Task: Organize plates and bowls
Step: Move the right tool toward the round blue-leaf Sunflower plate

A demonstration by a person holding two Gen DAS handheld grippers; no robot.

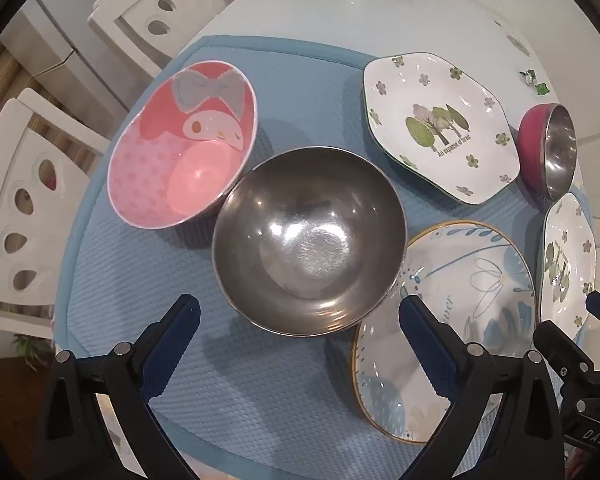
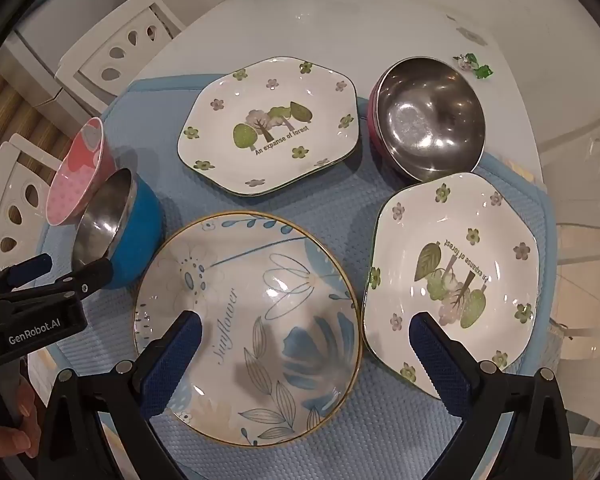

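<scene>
On the blue textured mat (image 2: 300, 200) covering the white table (image 2: 340, 28), the dishes sit spread out, all upright. Farthest left is the pink cartoon bowl (image 1: 180, 144), its rim just beside the steel bowl with the blue outside (image 1: 308, 240), which stands near the mat's middle in the left wrist view. Next comes the round flower plate (image 2: 248, 332) with a gold rim and the word "Sunflower", its edge tucked close under that steel bowl's side. Behind it lies a hexagonal forest plate (image 2: 268, 128), apart from the others. Right of the round plate, almost touching it, is a second forest plate (image 2: 452, 280), turned the other way round. At the far right rear stands a steel bowl with a pink outside (image 2: 428, 120), just behind that second plate. The left gripper (image 1: 300, 320) hangs above the blue-sided bowl with its jaws spread wide and nothing between them. The right gripper (image 2: 306, 336) hangs over the round plate's near half, likewise spread wide and holding nothing. White chairs (image 2: 112, 52) stand along the table's left side.
</scene>
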